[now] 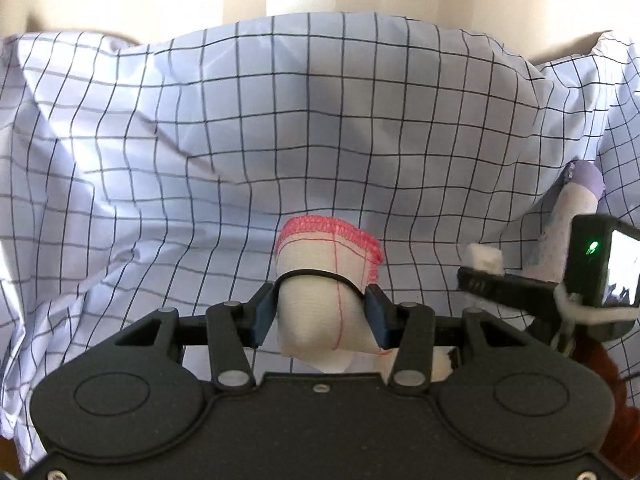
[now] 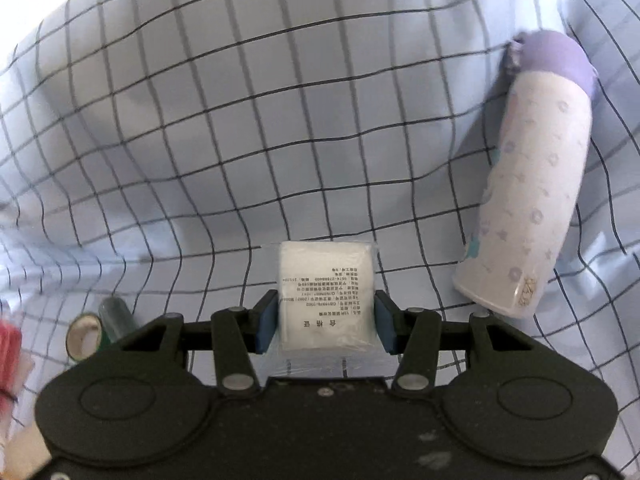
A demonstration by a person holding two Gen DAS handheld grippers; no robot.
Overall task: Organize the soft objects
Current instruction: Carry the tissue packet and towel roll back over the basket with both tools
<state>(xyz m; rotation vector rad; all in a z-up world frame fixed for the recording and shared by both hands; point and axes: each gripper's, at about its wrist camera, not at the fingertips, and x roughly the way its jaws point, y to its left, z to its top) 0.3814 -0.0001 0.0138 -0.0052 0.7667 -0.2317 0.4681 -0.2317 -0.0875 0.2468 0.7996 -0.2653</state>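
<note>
My left gripper (image 1: 320,312) is shut on a rolled white cloth with a pink stitched edge (image 1: 326,276), bound by a black band, held above the checked sheet (image 1: 240,120). My right gripper (image 2: 326,322) is shut on a white plastic-wrapped packet with printed text (image 2: 326,292). A rolled white cloth with a purple end (image 2: 536,184) lies on the sheet to the right of the right gripper. It also shows in the left wrist view (image 1: 572,208), beyond the right gripper's body (image 1: 592,268).
The blue-white checked sheet (image 2: 200,120) is rumpled and covers the whole surface. A small roll of tape (image 2: 84,336) and a clear tube (image 2: 116,316) lie at the lower left of the right wrist view, with something red (image 2: 10,340) at the edge.
</note>
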